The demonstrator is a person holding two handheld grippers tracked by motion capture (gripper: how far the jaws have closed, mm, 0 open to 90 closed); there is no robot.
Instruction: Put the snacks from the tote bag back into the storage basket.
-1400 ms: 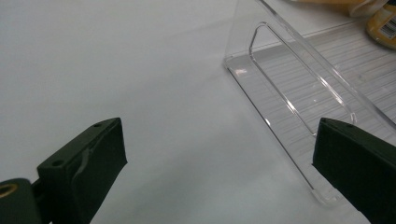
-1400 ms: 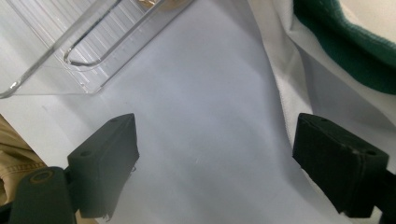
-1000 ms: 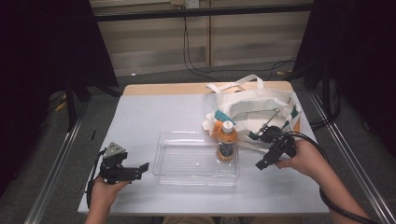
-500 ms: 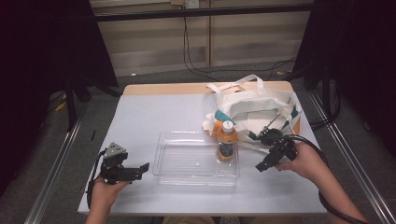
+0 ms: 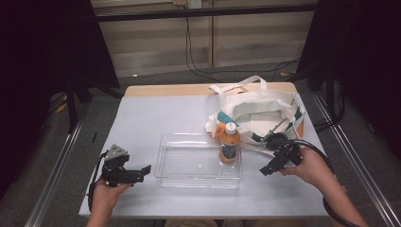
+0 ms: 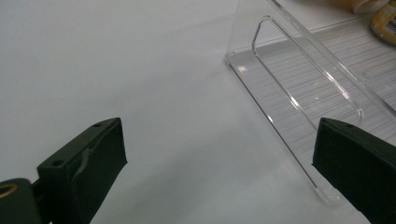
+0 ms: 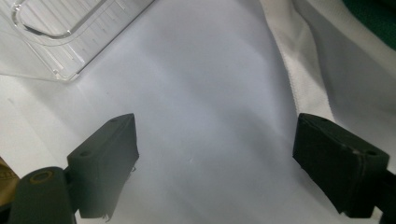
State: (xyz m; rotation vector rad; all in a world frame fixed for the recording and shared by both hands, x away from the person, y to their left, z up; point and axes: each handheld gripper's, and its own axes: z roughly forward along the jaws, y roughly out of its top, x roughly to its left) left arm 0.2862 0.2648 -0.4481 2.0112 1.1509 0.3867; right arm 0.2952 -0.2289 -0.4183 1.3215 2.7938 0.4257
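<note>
A clear plastic tray [image 5: 189, 175] lies mid-table. A small bottle [image 5: 229, 145] with a white cap and orange label stands upright inside the tray's right end. Behind it slumps a white tote bag [image 5: 265, 111] with teal trim. My left gripper [image 5: 141, 171] rests on the table left of the tray, pointing at it, open. In the left gripper view, the left gripper [image 6: 222, 140] has its jaws wide apart, with the tray's corner [image 6: 261, 60] ahead. My right gripper [image 5: 267, 169] is open just right of the tray. In the right gripper view, the right gripper [image 7: 217, 128] holds nothing over bare table.
The white table [image 5: 151, 118] ends in a wooden strip at the far side. The bag's fabric [image 7: 327, 56] lies close beside the right gripper, and the tray's corner [image 7: 60, 42] is on its other side. A black cable [image 5: 321, 161] loops by the right hand.
My right gripper has drawn back a little toward the near edge, away from the bottle. The left gripper, bottle, tray and bag have not moved.
</note>
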